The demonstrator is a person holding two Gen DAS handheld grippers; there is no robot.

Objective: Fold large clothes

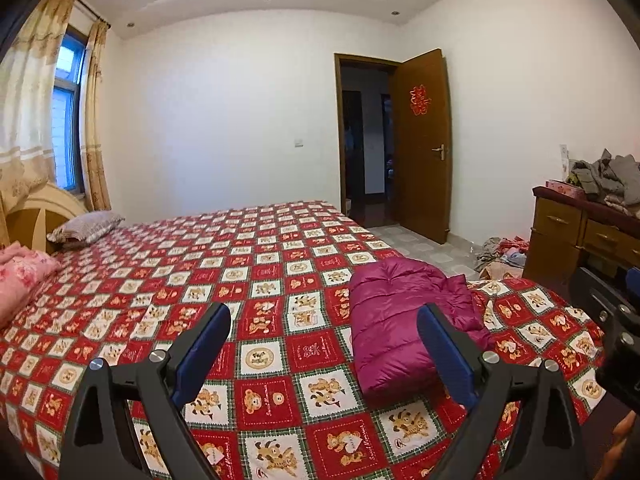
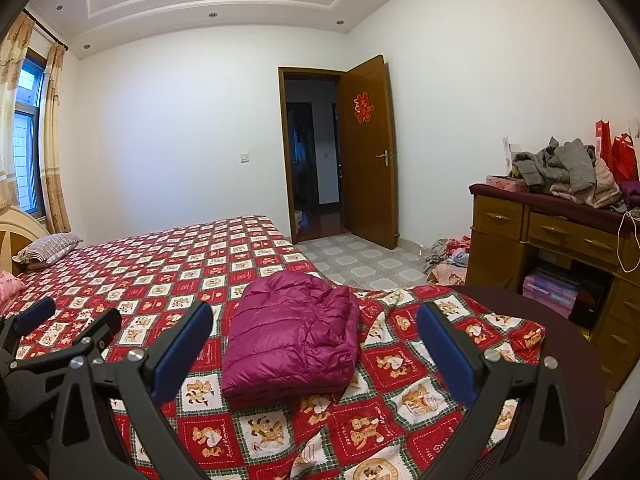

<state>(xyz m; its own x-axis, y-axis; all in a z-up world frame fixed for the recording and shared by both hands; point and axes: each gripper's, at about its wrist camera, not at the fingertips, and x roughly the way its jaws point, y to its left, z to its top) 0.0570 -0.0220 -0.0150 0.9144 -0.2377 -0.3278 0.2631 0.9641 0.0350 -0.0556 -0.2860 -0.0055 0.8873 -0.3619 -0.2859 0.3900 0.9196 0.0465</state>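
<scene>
Jacket (image 2: pixel 292 336), magenta and quilted, lies folded into a compact bundle on the bed (image 2: pixel 168 264), near the foot corner on the door side. Nothing rests on it and neither gripper touches it.

Left gripper (image 1: pixel 324 344): jaws spread wide, nothing held, raised above the cover with the jacket just ahead and to its right. Right gripper (image 2: pixel 314 344): jaws likewise spread wide and empty, the jacket lying directly ahead between the lines of its fingers. In the right wrist view the left gripper shows at the left edge, close beside the right one.

Bed cover is a red checked print with bear motifs; it is rumpled at the corner just right of the jacket. A striped pillow (image 2: pixel 50 250) and a pink quilt (image 1: pixel 22 276) sit at the headboard end, well apart from the jacket.

Surroundings: a wooden bench (image 2: pixel 560 236) with drawers stands right of the bed, carrying a heap of grey clothes (image 2: pixel 560 168) and red bags (image 2: pixel 622 156). More clothes (image 2: pixel 448 260) lie on the tiled floor between bench and open door (image 2: pixel 368 152). A curtained window (image 1: pixel 68 112) is on the left wall.
</scene>
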